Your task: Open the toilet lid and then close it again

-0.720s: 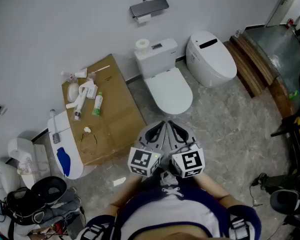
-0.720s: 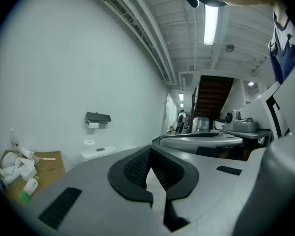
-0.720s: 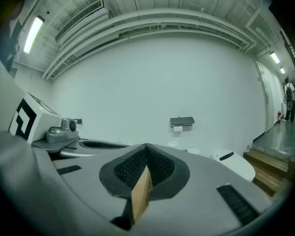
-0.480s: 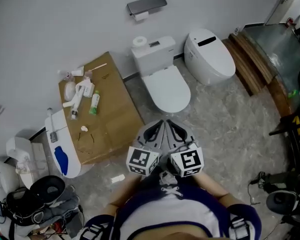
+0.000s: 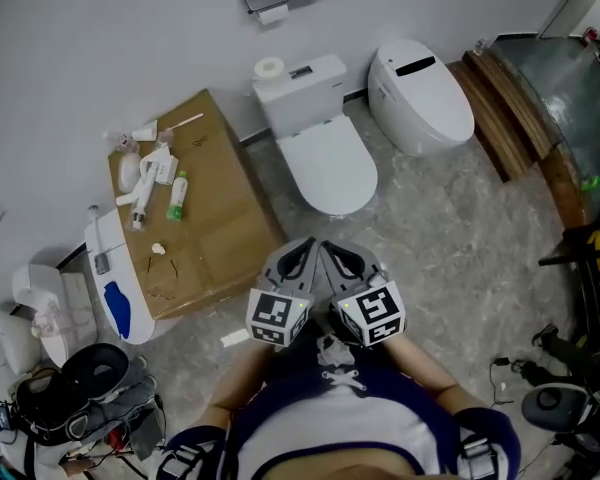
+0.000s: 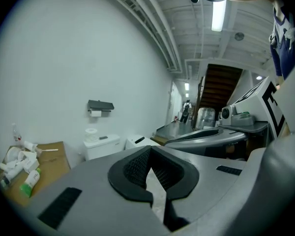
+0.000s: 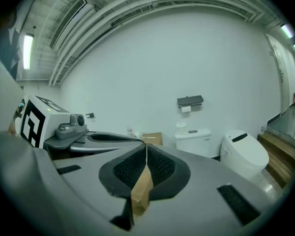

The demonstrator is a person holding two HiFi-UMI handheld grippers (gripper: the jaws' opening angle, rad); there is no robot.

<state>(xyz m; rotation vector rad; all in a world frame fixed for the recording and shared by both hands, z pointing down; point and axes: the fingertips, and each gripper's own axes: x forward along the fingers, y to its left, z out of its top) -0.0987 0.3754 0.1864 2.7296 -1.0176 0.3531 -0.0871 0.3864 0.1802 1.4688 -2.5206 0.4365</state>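
The task looks not yet begun: the toilet (image 5: pixel 325 163) stands against the wall ahead of the person, its lid (image 5: pixel 330 173) down flat over the bowl; a second toilet (image 5: pixel 420 93) just to its right is closed too, and which of the two is meant I cannot tell, though the grippers point toward the nearer one; the left gripper (image 5: pixel 298 253) and right gripper (image 5: pixel 332 253) are held side by side close to the person's body, well apart from either lid; each has its jaws pressed together on nothing, and the brown sliver in the right gripper view is only the box (image 5: pixel 195 203) seen beyond the pads; that box sits left of the toilet with tubes and bottles strewn on top; so, as I judge it, everything is left to do: reach the lid's front edge, lift it up against the tank (image 5: pixel 300 88), then lower it again.
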